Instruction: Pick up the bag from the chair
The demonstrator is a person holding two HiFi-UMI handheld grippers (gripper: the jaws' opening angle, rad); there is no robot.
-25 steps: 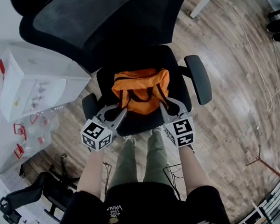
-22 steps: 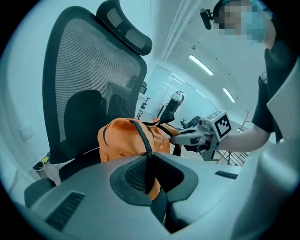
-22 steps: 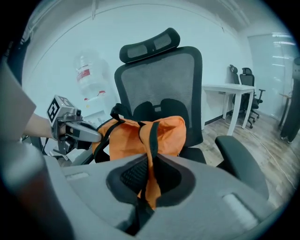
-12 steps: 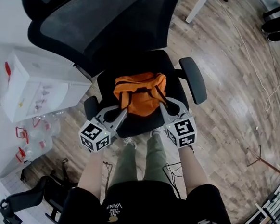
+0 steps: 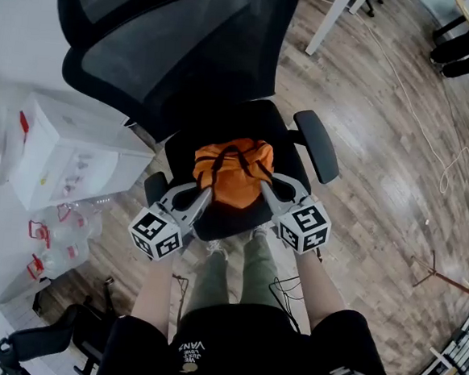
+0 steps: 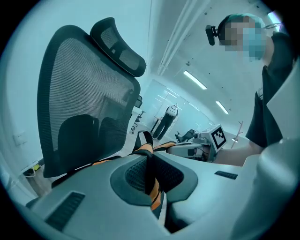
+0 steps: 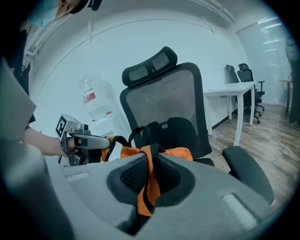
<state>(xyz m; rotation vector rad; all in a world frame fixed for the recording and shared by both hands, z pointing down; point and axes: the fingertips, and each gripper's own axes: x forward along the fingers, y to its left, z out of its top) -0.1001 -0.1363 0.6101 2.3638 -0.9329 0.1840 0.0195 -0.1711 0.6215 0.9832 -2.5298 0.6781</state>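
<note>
While left gripper (image 5: pixel 204 195) clamps bag (image 5: pixel 234 173), right gripper (image 5: pixel 264 187) too.

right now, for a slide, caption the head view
Seen from above, the left gripper and right gripper each clamp a strap of the orange bag over the black office chair.

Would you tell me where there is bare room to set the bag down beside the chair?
Bare: the wood floor beyond the armrest, and a seat strip behind the bag. Crowded: the chair's other side, by the white box and bottles, and the bag's front, where the left claw and right claw clamp it.
</note>
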